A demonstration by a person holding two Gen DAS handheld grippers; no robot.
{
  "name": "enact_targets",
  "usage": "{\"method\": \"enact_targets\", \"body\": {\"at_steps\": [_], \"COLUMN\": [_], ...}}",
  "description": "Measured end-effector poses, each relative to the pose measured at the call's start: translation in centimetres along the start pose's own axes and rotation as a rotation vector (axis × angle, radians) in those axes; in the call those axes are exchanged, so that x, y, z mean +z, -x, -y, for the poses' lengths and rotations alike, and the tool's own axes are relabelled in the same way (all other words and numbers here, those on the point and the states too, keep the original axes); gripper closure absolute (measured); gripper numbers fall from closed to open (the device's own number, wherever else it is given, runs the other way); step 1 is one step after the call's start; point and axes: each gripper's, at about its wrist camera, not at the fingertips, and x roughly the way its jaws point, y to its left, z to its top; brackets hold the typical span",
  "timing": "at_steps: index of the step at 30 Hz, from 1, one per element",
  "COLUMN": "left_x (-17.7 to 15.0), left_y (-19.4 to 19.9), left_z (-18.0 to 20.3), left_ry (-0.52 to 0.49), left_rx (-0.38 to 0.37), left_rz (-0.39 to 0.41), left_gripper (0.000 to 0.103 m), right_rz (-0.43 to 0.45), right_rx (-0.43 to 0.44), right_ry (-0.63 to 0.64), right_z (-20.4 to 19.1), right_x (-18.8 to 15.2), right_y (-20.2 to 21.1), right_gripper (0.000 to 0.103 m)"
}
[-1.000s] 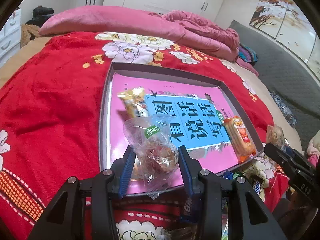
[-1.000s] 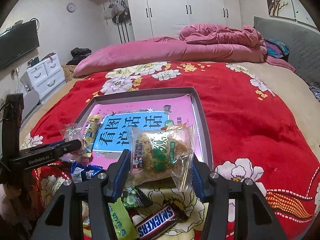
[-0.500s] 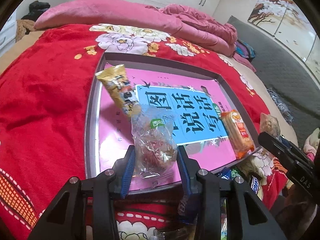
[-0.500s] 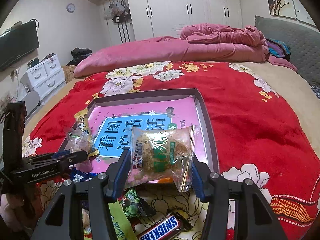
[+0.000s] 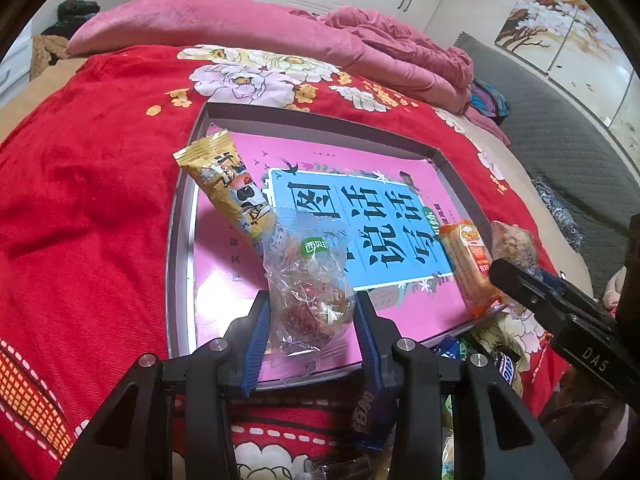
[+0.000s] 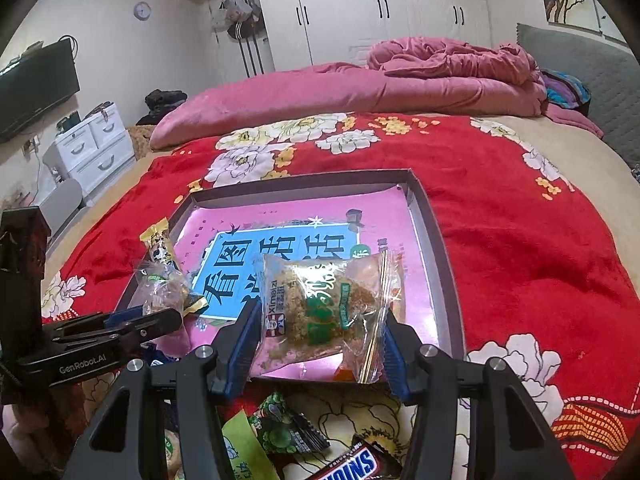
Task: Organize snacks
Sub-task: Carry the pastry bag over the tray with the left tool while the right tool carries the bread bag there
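Observation:
My left gripper (image 5: 311,320) is shut on a clear-wrapped pastry (image 5: 308,280) and holds it over the near left part of a shallow grey tray (image 5: 172,240) with a pink and blue lining. A yellow snack bar (image 5: 228,188) leans on the tray's left edge. An orange cracker pack (image 5: 468,268) lies at its right side. My right gripper (image 6: 318,344) is shut on a clear packet of floss cake (image 6: 324,308) above the tray's near edge (image 6: 436,248). The left gripper (image 6: 120,324) shows in the right wrist view.
The tray lies on a red flowered blanket (image 6: 520,220) on a bed, with a pink duvet (image 6: 360,88) behind. Loose snacks lie in front of the tray: a Snickers bar (image 6: 352,464) and green packets (image 6: 280,432). A white drawer unit (image 6: 92,152) stands at the left.
My left gripper has moved the pastry forward and left over the tray, closer to the yellow bar. My right gripper has carried the floss cake packet slightly forward toward the tray.

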Motion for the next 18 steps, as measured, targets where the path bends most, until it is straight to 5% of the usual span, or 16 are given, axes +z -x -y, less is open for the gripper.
{"method": "enact_targets", "body": {"at_steps": [12, 18], "left_x": [-0.1, -0.2], "left_y": [0.0, 0.0], "left_z": [0.3, 0.3], "left_ry": [-0.009, -0.008], "left_rx": [-0.002, -0.003], "left_rz": [-0.001, -0.001], "left_gripper": [0.061, 0.061], "right_rz": [-0.083, -0.118], "right_rx": [0.122, 0.089], "right_ry": [-0.046, -0.029], "right_z": [-0.4, -0.4], "right_x": [-0.6, -1.0], "right_y": [-1.9, -2.9], "right_gripper": [0.048, 0.048]}}
